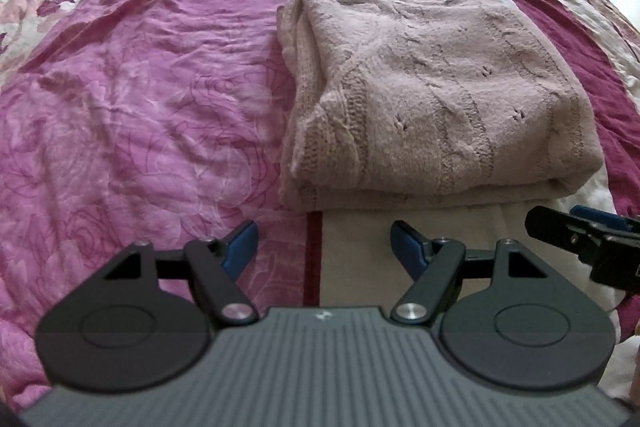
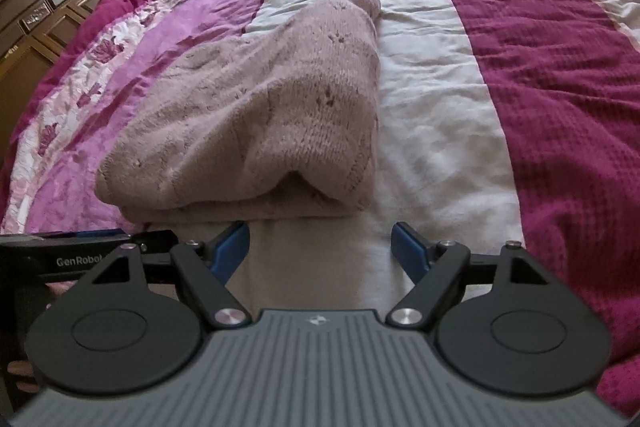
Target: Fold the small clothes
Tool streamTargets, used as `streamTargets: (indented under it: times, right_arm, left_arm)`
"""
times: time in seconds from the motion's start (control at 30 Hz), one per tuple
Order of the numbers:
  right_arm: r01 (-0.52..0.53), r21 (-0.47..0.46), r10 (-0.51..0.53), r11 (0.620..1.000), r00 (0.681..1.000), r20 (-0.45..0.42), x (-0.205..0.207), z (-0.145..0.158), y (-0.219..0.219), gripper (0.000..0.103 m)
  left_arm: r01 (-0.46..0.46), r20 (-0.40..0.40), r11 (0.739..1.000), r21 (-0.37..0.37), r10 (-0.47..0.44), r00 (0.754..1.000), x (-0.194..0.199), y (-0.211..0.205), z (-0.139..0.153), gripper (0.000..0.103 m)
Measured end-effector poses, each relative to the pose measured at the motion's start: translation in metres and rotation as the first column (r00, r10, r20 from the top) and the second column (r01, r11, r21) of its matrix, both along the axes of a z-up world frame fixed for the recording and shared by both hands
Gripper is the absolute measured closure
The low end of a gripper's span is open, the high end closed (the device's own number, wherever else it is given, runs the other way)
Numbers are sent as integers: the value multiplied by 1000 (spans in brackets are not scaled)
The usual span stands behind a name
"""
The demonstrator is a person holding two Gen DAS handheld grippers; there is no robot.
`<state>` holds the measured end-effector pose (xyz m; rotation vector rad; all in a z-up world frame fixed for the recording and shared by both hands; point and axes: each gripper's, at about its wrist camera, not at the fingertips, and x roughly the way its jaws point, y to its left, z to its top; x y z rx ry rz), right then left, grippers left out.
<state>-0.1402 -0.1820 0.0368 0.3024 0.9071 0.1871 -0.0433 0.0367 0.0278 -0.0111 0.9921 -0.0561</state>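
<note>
Left gripper (image 1: pixel 322 247) is sitting with jaws spread wide, nothing between the blue pads, pointing down at the bedspread (image 1: pixel 132 99) just short of the near edge of the knit sweater (image 1: pixel 420 107). Right gripper (image 2: pixel 320 247) is likewise spread and empty, hovering just in front of the same near edge. In the left wrist view the right gripper's tip is showing at the right border (image 1: pixel 576 231); the two tools are working side by side, close together.

The sweater, pale pink and cable-knit, is lying on the bed across the pink and white stripes. It is looking already folded: layers are stacking at the near edge, sides are turned in, outline roughly rectangular. The right side is bulging up with a gap under the top layer, so it is not lying flat.

Judging progress: mostly done. Probably remaining: one last fold or a tidy-up press. No other clothes visible.
</note>
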Motion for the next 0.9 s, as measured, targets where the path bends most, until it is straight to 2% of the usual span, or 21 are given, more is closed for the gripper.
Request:
streamTargets:
  times: [0.4, 0.9]
  right_arm:
    - [2, -16, -2, 1000, 1000, 11, 2, -9, 6, 13]
    - [-1, -17, 1, 1000, 1000, 18, 2, -12, 7, 11]
  left_arm:
    - [-5, -6, 999, 38, 5, 1000, 2, -7, -5, 26]
    - [-4, 3, 999, 39, 4, 1000, 0, -7, -5, 26]
